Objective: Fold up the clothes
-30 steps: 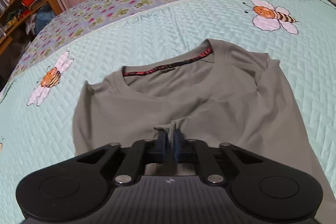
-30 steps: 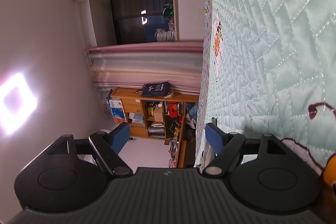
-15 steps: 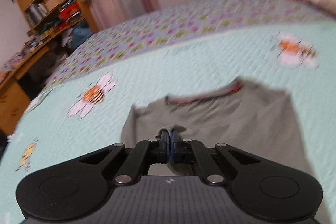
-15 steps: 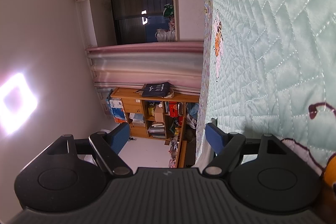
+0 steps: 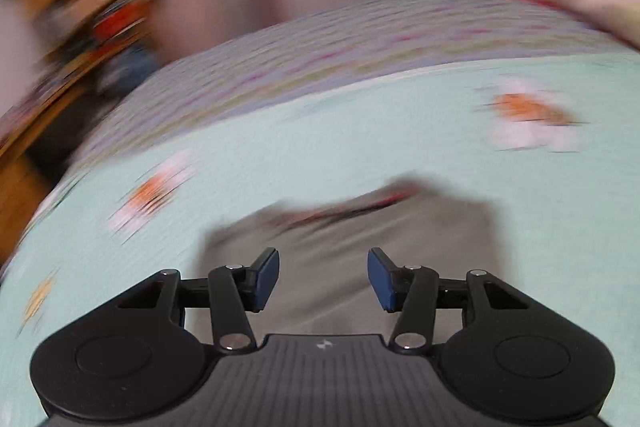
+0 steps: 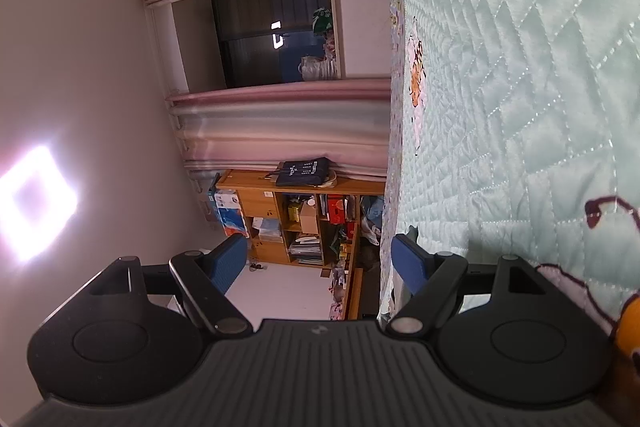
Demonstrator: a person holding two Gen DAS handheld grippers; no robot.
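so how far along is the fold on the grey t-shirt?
Done: the grey t-shirt lies on the quilted bedspread as a compact rectangle, collar at the far edge. In hand: nothing. The left gripper has just been opening, with no cloth between its pads; the right gripper is open, on its side against the bedspread. Left: the blur hides whether any fold remains.

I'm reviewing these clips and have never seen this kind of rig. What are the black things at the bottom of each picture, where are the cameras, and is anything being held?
There is no robot: a person carries a two-finger gripper in each hand, with a camera looking along its fingers. The blurred view shows the left gripper above a grey T-shirt lying on the quilted bedspread. Its jaws have just been opening and nothing is between them. The sideways view shows the right gripper, open and empty, beside the bedspread, facing a bookshelf and curtains.
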